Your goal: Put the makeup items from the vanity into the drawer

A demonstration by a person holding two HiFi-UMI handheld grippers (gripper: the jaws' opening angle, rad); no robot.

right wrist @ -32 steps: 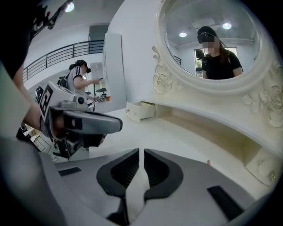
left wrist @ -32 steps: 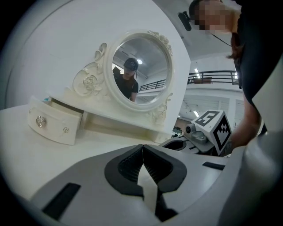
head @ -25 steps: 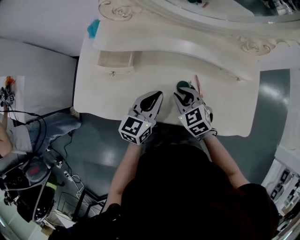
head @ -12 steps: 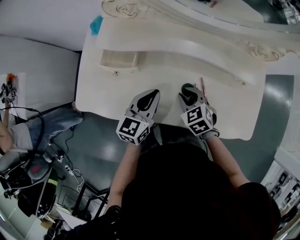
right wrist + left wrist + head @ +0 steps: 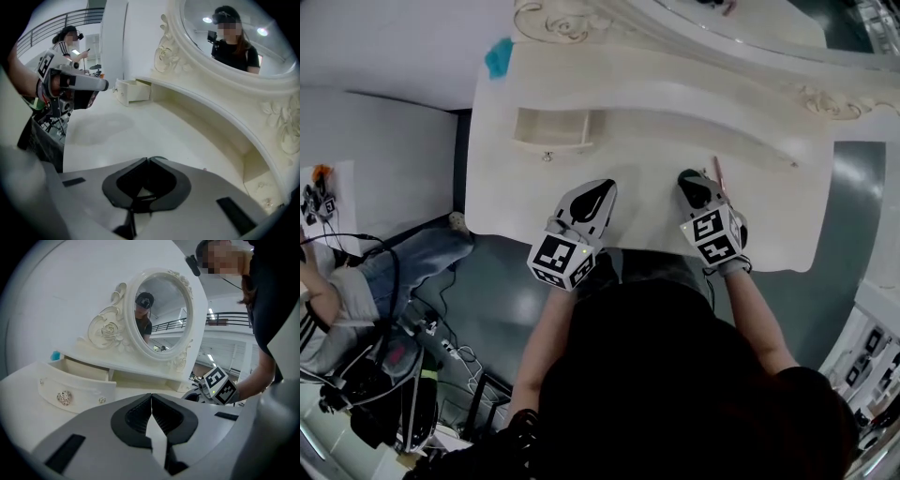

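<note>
On the white vanity top (image 5: pixel 637 187) my right gripper (image 5: pixel 690 180) points steeply down beside a thin pink pencil (image 5: pixel 719 174). Its jaws have just been closing and now stand shut, tips together (image 5: pixel 147 160). A dark green round item (image 5: pixel 158 158) shows only as a rim just past the tips; I cannot tell whether it is pinched. My left gripper (image 5: pixel 598 187) hovers near the table's front edge, shut with nothing in it (image 5: pixel 151 397). The small drawer (image 5: pixel 553 131) stands pulled out at the back left, also seen as a cream drawer front (image 5: pixel 77 387).
An ornate oval mirror (image 5: pixel 159 315) rises behind a raised shelf (image 5: pixel 675 94). A teal object (image 5: pixel 499 58) lies at the vanity's back left corner. A seated person (image 5: pixel 347 291) and cables are on the floor to the left. A closed drawer (image 5: pixel 262 187) sits at the right.
My left gripper has drifted left, closer to the open drawer. The right gripper has stayed beside the pink pencil and tipped further down over the dark round item.
</note>
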